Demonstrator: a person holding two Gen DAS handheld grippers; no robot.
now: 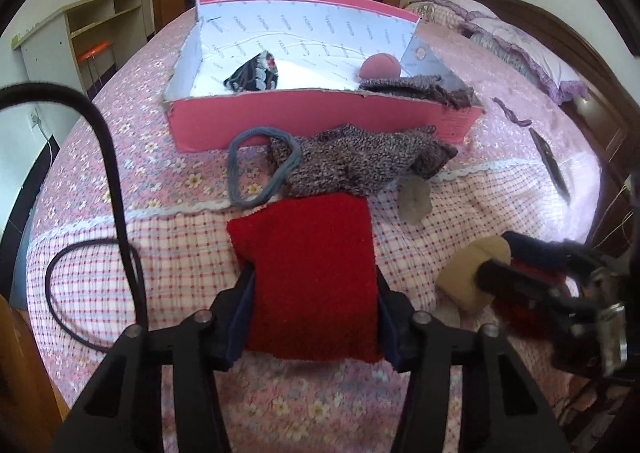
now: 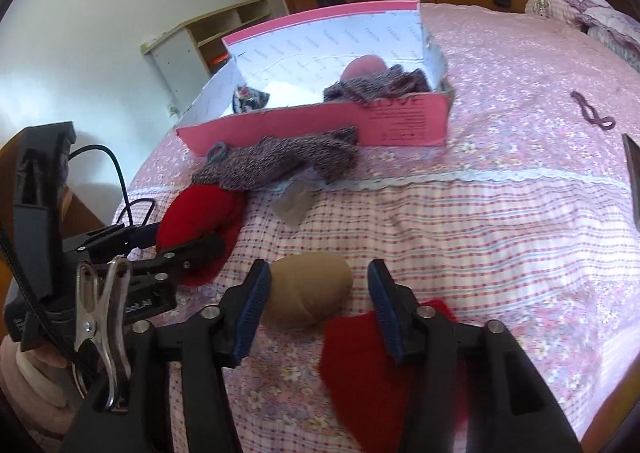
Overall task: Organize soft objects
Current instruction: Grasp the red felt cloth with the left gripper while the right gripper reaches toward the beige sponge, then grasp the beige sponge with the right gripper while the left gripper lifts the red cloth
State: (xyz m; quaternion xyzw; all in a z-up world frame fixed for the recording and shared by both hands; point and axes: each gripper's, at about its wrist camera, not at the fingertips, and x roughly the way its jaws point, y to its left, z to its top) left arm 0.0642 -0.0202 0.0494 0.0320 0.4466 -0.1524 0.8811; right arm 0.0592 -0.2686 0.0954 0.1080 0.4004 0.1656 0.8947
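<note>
The left gripper [image 1: 316,293] is clamped on a red cloth pad [image 1: 308,277], its blue-padded fingers [image 1: 245,293] pressing both side edges, at 6 o'clock in the left wrist view. At 9 o'clock a black cable [image 1: 100,157] loops over the pink checked bedspread [image 1: 168,253]. Just past the pad, toward 12 o'clock, a grey-blue hair band [image 1: 244,169] lies touching a speckled knit sock [image 1: 356,161], and behind them stands the pink cardboard box [image 1: 320,121], holding a dark patterned pouch [image 1: 254,73], a pink ball [image 1: 380,67] and another knit piece [image 1: 416,89] draped over its front rim at the right. At 2 o'clock a purple hair tie [image 1: 512,113] lies well apart.

The right gripper [image 2: 316,309] stands with jaws apart around a tan soft ball [image 2: 308,293]; the left pad [image 2: 256,305] sits close to the ball, while the right one is clear of it, so nothing is gripped. A second red cloth [image 2: 360,365] lies under the right finger at 5 o'clock. At 9 o'clock in this view the left gripper appears side-on, closed on its red pad.
</note>
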